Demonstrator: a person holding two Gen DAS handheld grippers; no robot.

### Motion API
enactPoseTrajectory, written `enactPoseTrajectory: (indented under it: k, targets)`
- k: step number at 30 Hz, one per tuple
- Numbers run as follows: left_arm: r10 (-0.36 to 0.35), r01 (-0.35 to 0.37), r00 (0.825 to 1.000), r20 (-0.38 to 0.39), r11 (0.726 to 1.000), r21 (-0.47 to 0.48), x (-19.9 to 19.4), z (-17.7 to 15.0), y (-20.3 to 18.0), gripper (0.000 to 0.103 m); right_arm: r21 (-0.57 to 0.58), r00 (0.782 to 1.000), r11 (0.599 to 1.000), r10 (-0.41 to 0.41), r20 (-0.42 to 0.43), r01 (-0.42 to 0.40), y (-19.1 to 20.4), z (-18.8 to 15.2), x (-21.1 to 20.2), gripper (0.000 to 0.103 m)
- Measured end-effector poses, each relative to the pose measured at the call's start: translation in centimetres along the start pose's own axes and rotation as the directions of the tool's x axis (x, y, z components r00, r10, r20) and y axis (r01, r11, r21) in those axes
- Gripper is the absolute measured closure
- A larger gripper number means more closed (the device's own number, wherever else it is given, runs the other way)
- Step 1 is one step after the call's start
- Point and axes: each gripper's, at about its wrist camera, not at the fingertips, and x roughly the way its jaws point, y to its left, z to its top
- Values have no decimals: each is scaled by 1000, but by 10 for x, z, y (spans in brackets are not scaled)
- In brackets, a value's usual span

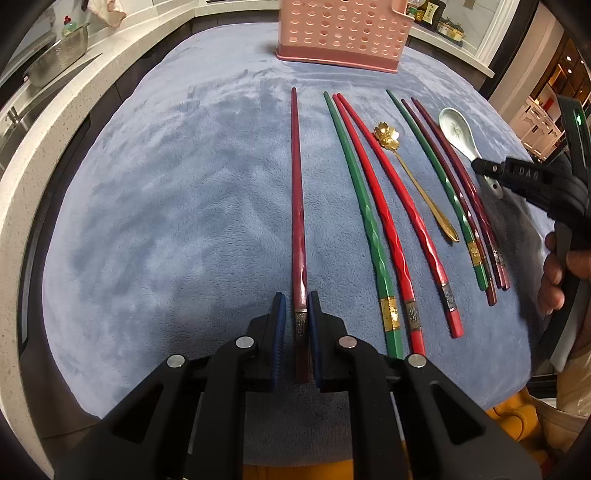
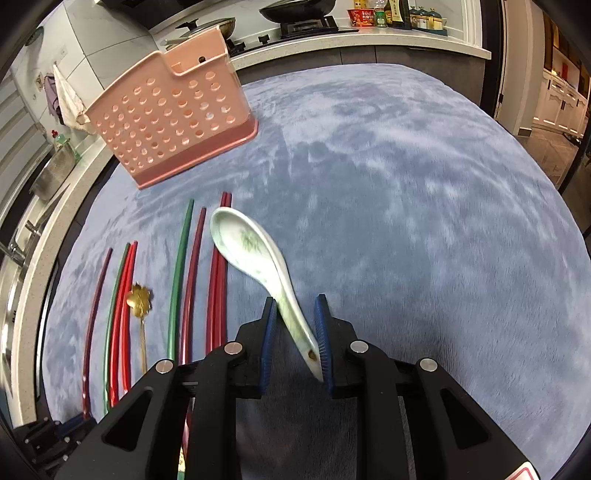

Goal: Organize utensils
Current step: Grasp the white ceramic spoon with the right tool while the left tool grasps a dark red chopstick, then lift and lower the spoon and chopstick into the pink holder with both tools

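Note:
My left gripper [image 1: 296,301] is shut on the near end of a maroon chopstick [image 1: 295,177] that lies straight on the blue cloth. To its right lie a green chopstick [image 1: 360,206], two red chopsticks [image 1: 388,206], a gold flower spoon [image 1: 410,173], another green chopstick [image 1: 436,173] and dark maroon chopsticks [image 1: 461,184]. My right gripper [image 2: 295,306] straddles the handle of a white ceramic spoon [image 2: 251,251]; the handle touches the right pad and a gap remains at the left pad. A pink perforated utensil holder [image 1: 343,33] [image 2: 170,118] stands at the far edge.
The blue fleece cloth [image 1: 166,184] [image 2: 406,184] covers the table. A kitchen counter with a metal colander [image 1: 59,55] and sink runs along the left. A stove with pans [image 2: 295,11] and bottles stand behind. The right gripper also shows in the left wrist view [image 1: 480,166].

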Motion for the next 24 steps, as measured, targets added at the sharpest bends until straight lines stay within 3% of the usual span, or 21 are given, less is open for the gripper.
enactPoseTrajectory:
  k: [5, 14, 24]
  targets:
    - [-9, 9, 1000, 9, 1000, -6, -4, 1, 1, 96, 7, 1000, 1000, 8, 0, -8, -2, -2, -8, 94]
    - [-4, 7, 996, 93, 1000, -28, -33, 6, 9, 96, -13, 998, 1000, -25, 59, 26, -3, 5, -49, 96]
    - [24, -12, 969, 246, 999, -48, -83, 36, 18, 96, -9, 989, 999, -40, 144, 41, -4, 19, -87, 97]
